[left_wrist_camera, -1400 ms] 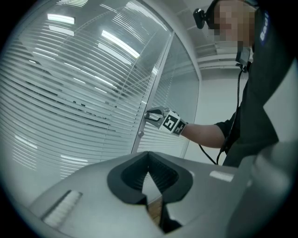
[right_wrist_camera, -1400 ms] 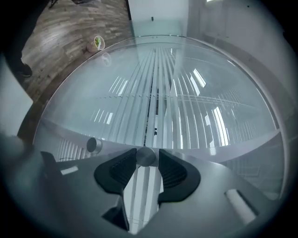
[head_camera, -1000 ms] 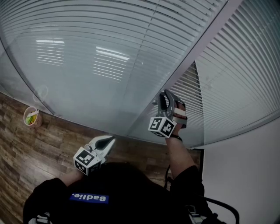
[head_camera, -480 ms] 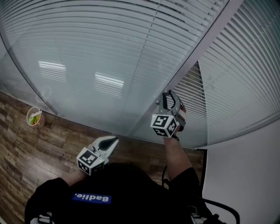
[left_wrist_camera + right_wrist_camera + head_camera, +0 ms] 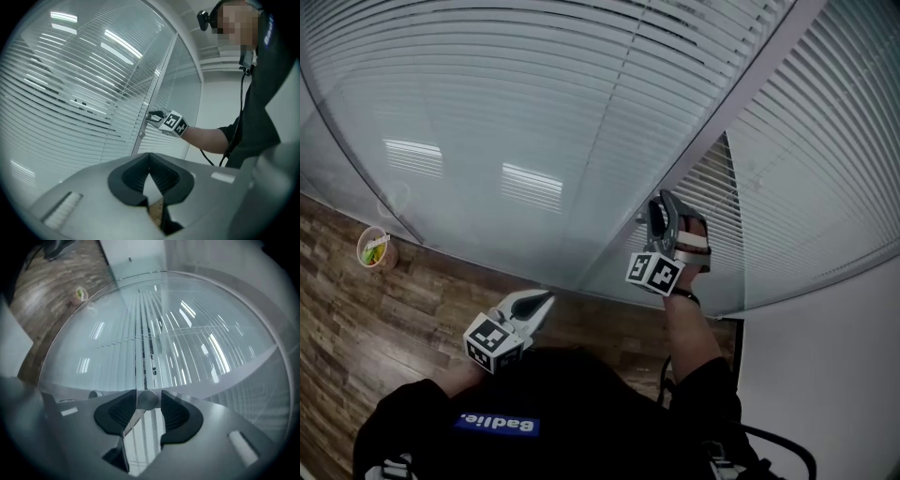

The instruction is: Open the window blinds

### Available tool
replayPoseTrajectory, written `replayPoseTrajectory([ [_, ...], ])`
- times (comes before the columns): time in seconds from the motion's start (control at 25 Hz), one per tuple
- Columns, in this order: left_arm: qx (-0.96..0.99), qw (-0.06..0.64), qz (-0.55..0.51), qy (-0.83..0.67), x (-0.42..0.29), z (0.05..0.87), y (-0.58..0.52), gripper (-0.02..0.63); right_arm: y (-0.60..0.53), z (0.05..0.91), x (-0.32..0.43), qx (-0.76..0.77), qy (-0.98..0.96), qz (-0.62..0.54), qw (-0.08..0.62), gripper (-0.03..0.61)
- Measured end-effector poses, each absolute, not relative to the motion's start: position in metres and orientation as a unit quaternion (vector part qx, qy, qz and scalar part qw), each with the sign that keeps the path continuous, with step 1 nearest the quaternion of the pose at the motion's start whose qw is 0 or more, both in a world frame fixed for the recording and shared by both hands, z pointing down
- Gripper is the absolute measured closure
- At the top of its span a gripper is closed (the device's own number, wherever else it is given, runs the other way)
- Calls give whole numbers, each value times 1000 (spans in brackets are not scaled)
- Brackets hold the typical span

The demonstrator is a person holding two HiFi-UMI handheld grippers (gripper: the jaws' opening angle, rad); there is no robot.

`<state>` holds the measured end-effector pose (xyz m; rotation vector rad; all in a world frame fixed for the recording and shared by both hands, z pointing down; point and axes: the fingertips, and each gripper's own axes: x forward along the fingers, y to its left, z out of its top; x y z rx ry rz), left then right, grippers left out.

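Leftward, a cup (image 5: 375,249) (green-yellow contents)

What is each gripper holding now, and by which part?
The left gripper is shut and empty. The round knob stands between the jaws of the right gripper, which have just been opening; it seems released, not held.

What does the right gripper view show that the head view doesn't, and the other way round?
Right gripper view only: a clear look at the round knob between the right tongs, which have just been opening. Head view only: the left tongs, shut, and the person's forearm. Both: slatted blinds, and a cup on the wooden floor.
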<state>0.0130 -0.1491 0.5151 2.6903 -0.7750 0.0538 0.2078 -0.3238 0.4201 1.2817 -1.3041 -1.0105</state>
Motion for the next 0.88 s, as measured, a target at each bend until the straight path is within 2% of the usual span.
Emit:
replayPoseTrajectory([
  [0.12, 947, 171, 18, -273, 14, 516, -150, 614, -326, 423, 207, 503, -515, -449, 530, 451],
  [0.2, 947, 168, 17, -273, 15, 514, -150, 614, -327, 424, 208, 507, -521, -439, 528, 449],
  [0.48, 947, 169, 15, -274, 13, 514, -150, 614, -327, 414, 208, 590, -599, -330, 429, 449],
  [0.88, 949, 166, 19, -266, 16, 513, -149, 614, -326, 415, 210, 620, -612, -290, 395, 449],
])
